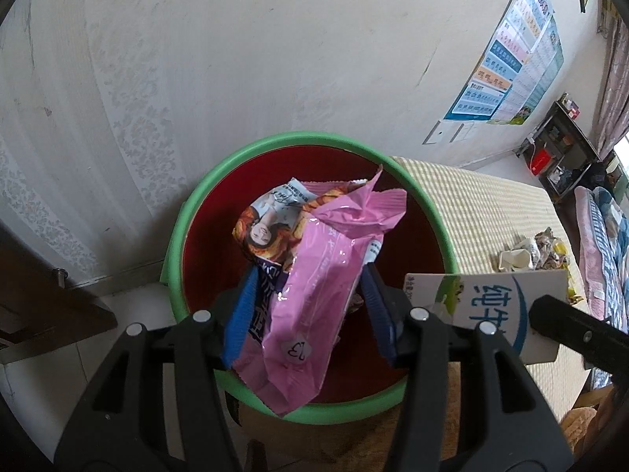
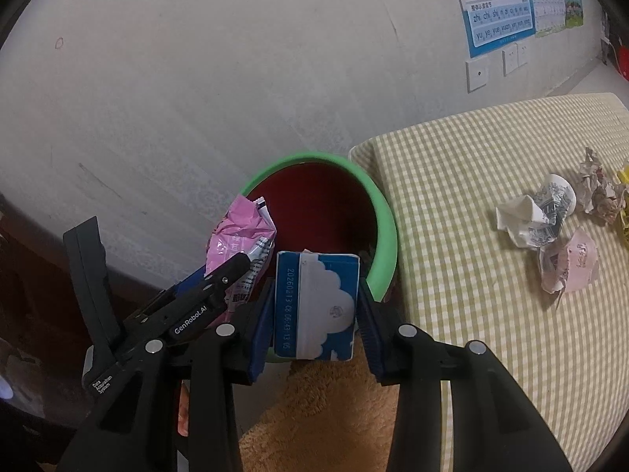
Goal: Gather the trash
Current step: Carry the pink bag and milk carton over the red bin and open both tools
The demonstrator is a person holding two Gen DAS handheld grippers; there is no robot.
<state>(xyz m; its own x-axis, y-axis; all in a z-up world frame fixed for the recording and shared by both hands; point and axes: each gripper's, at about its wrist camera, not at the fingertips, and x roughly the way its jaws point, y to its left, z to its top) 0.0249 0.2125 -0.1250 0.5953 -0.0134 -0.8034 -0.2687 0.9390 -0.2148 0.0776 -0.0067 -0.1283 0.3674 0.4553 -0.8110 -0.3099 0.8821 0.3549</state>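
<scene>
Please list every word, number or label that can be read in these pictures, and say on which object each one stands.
"GenRobot.AI": black left gripper body.
"Data Acquisition System": same gripper, lower down.
"20260213 C8 06:43 13 05": side of the blue and white milk carton in the right gripper.
"13": round sticker on the pink plastic wrapper.
"zhi chi shi", "ang eng": blue wall poster; the rest too small.
Chinese print on wrapper and carton: not fully readable.

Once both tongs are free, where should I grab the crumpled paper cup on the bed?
Pinch the cup's crushed white fold at its left end, coming from above. It lies flattened on the checked cover, apart from the pink wrapper, so that raised crease looks easiest to clamp.
</scene>
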